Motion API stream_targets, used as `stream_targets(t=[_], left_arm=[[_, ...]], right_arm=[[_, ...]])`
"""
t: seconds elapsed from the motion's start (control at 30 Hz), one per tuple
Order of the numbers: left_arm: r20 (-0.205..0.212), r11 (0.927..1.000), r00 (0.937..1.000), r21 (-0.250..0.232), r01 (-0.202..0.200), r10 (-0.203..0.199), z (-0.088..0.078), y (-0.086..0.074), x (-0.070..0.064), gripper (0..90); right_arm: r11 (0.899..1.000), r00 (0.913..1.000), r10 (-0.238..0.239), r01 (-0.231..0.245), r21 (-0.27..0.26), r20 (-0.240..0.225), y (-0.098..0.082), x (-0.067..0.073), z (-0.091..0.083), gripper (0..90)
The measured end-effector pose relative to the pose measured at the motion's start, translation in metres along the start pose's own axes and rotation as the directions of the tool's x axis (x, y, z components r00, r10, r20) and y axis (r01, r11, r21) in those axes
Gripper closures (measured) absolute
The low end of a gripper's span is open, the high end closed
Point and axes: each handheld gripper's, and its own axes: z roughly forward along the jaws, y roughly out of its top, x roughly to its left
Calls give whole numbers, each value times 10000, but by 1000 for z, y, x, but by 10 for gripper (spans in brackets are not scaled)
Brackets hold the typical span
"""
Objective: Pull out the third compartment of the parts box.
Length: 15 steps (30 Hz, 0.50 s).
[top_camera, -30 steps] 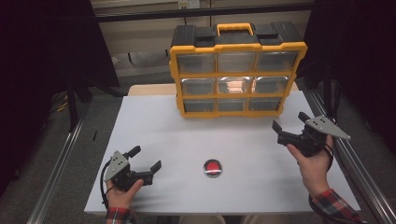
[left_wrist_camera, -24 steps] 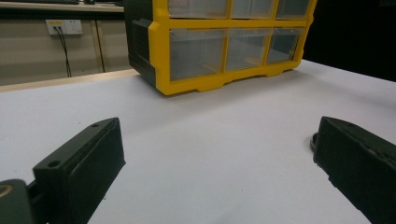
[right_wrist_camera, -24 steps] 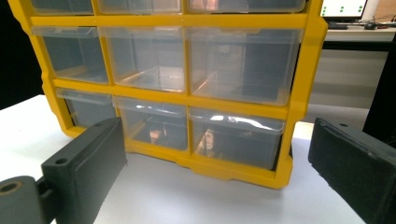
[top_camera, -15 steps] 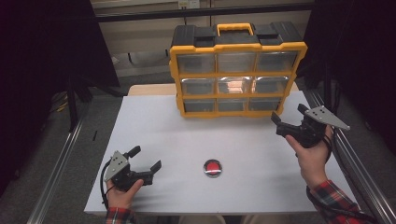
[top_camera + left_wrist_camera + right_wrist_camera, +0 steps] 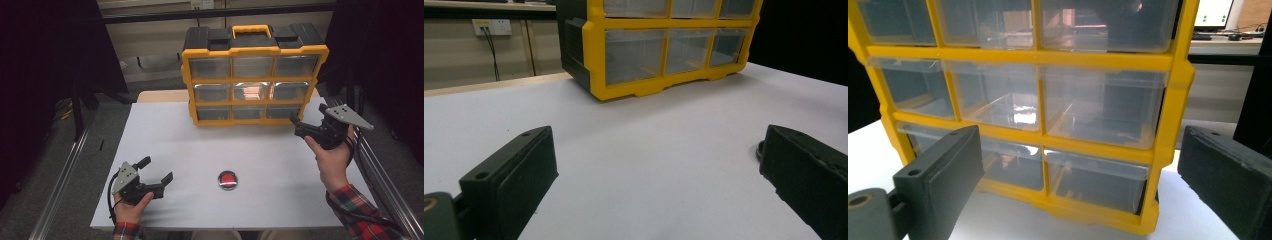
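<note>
My right claw (image 5: 306, 124) hangs wide apart just beside the yellow drawer cabinet (image 5: 254, 80), facing its lower-right drawer (image 5: 1098, 181); my left claw (image 5: 156, 170), well away from it, gapes empty.

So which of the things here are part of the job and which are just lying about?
In the job:
- drawer cabinet, which the right hand-held gripper is reaching for with open jaws
- bottom right drawer, nearest that gripper

Lying about:
- red disc on the table
- left hand-held gripper, open and holding nothing
</note>
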Motion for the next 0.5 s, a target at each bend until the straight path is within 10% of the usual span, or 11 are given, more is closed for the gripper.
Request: stream_targets(t=[0.5], left_arm=[[24, 10000, 10000, 30, -1, 1, 0, 0, 0, 18]], right_arm=[[9993, 9994, -280, 285, -221, 210, 21, 10, 15, 43]])
